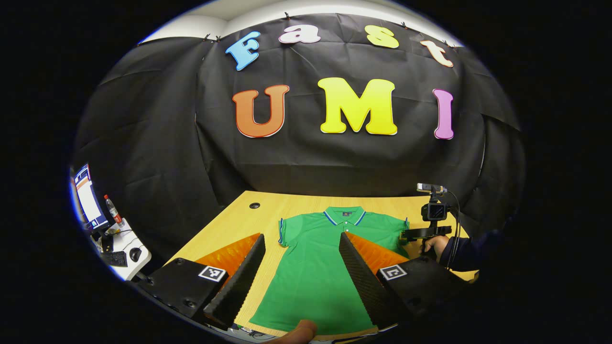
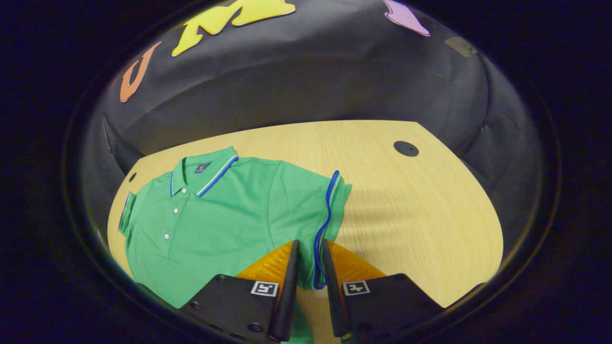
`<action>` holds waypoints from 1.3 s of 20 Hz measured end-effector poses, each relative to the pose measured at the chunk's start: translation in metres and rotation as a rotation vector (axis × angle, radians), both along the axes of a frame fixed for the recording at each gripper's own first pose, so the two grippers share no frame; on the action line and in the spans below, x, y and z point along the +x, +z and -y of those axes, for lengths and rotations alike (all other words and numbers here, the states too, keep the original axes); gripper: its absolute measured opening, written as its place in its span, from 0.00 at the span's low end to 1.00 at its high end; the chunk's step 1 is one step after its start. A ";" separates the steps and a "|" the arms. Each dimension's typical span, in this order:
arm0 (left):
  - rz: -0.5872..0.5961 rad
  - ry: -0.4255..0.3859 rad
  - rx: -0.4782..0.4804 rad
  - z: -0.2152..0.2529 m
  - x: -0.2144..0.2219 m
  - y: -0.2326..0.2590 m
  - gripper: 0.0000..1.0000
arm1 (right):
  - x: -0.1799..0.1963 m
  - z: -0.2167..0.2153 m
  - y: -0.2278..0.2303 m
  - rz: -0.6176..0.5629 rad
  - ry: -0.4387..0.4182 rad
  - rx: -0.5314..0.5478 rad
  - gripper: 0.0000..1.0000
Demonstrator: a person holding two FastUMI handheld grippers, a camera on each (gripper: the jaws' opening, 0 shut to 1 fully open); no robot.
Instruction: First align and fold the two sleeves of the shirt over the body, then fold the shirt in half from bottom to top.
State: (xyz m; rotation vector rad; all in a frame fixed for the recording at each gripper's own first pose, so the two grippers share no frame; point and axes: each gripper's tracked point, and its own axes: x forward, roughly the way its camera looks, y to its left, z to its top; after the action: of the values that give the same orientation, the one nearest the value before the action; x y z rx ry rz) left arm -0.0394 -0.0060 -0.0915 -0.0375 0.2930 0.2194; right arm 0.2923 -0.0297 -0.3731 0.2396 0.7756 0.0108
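Green polo shirt [image 1: 330,267] lay flat, front side up, on the wooden table [image 1: 229,224], collar at the far end, hem toward the near edge; short sleeves both spread out to the sides, not yet folded over the body. Collar and sleeve cuffs carried blue-white trim, placket buttons visible in the right gripper view [image 2: 210,224]. Right gripper [image 2: 309,267] was down at the shirt's right sleeve [image 2: 330,210]: fingers nearly together with a narrow gap, the trimmed sleeve edge running between them; whether both pads actually pressed the fabric, cannot tell. In the left gripper view the same gripper [image 1: 432,222] showed at the right side of the table near that sleeve, held by a hand [image 1: 435,246] in a dark sleeve [image 1: 471,251], cables trailing from it. Left gripper [image 1: 301,267] hung above the near part of the shirt, fingers wide apart, nothing between them but the shirt body seen below. A fingertip [image 1: 299,332] showed at the bottom edge of that view. Table had a round dark grommet [image 2: 406,148] at the far right and another [image 1: 254,206] at the far left. Off to the left beyond the table: a side desk [image 1: 126,260] with a monitor [image 1: 88,200], a bottle [image 1: 113,210], a keyboard [image 1: 114,258] and a mouse [image 1: 135,253].
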 end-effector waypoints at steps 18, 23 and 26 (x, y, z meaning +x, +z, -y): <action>-0.025 0.030 0.004 -0.011 -0.007 -0.005 1.00 | 0.003 0.025 0.021 0.056 -0.063 -0.003 0.04; -0.020 0.059 0.003 -0.020 -0.013 -0.005 1.00 | 0.005 0.008 0.056 0.174 0.073 -0.093 0.04; -0.015 0.080 -0.002 -0.023 -0.020 -0.004 1.00 | 0.004 -0.022 0.065 0.226 0.205 -0.142 0.04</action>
State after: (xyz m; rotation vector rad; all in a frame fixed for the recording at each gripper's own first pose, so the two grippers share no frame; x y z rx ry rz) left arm -0.0596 0.0169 -0.0955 -0.0496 0.3072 0.2988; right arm 0.2961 -0.0073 -0.3078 0.0220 0.5705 0.1734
